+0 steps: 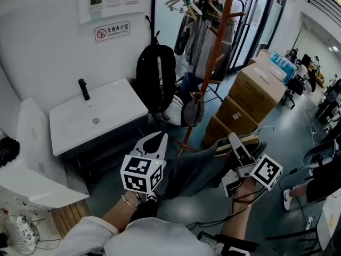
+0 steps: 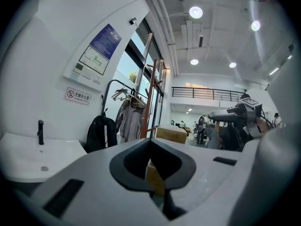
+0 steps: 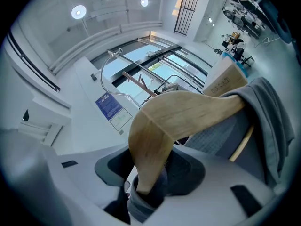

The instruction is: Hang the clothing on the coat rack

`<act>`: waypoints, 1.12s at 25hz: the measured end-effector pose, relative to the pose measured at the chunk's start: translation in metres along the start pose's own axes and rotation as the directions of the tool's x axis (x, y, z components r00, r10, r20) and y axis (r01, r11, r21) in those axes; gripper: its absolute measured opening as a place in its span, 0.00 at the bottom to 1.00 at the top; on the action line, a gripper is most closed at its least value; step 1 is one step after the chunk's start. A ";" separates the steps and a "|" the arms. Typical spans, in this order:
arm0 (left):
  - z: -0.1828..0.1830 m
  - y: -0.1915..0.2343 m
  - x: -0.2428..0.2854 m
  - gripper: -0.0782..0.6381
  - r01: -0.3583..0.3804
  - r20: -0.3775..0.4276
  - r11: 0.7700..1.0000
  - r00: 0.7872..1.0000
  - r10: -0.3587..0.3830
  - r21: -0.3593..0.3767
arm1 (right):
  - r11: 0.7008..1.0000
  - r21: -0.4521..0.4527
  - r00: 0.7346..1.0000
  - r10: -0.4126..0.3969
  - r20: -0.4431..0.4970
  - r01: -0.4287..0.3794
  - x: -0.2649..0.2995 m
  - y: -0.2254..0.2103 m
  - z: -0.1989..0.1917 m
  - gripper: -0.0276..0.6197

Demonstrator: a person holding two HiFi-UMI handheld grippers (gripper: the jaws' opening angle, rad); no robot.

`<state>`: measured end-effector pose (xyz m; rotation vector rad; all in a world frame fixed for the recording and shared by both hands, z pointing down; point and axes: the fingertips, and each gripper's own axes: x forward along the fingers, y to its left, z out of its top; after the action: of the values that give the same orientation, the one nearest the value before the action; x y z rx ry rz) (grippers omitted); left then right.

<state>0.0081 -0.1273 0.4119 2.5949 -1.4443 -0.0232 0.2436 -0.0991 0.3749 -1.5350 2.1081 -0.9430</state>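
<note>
My right gripper (image 1: 238,147) (image 3: 149,179) is shut on one end of a wooden hanger (image 3: 188,111) (image 1: 230,146). A grey garment (image 1: 193,169) (image 3: 264,126) hangs from it and sags toward the left gripper. The hanger's metal hook (image 1: 265,128) sticks out to the right. My left gripper (image 1: 153,143) (image 2: 150,142) sits beside the garment's left end with its jaw tips together; nothing shows between them in the left gripper view. The orange coat rack (image 1: 216,52) (image 2: 146,98) stands ahead, beyond both grippers, with a cap (image 1: 193,111) hanging low on it.
A white sink cabinet (image 1: 96,116) with a black tap stands at the left. A black backpack (image 1: 155,76) hangs beside it. Behind the coat rack is a black clothes rail (image 1: 197,31) full of garments. Stacked cardboard boxes (image 1: 256,95) stand at the right.
</note>
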 end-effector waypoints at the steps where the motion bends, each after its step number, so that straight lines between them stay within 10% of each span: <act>1: 0.001 0.001 0.006 0.12 0.008 0.004 1.000 1.000 -0.008 -0.001 | 1.000 -0.012 1.000 0.009 0.007 -0.009 0.004 0.001 0.005 0.34; 28: 0.067 0.079 0.189 0.12 0.153 0.068 0.987 0.985 -0.156 0.041 | 0.998 -0.044 0.993 -0.031 0.116 0.036 0.148 -0.009 0.089 0.34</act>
<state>0.0354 -0.3375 0.3715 2.7560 -1.2725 -0.1119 0.2563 -0.2657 0.3310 -1.6120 2.0421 -0.8023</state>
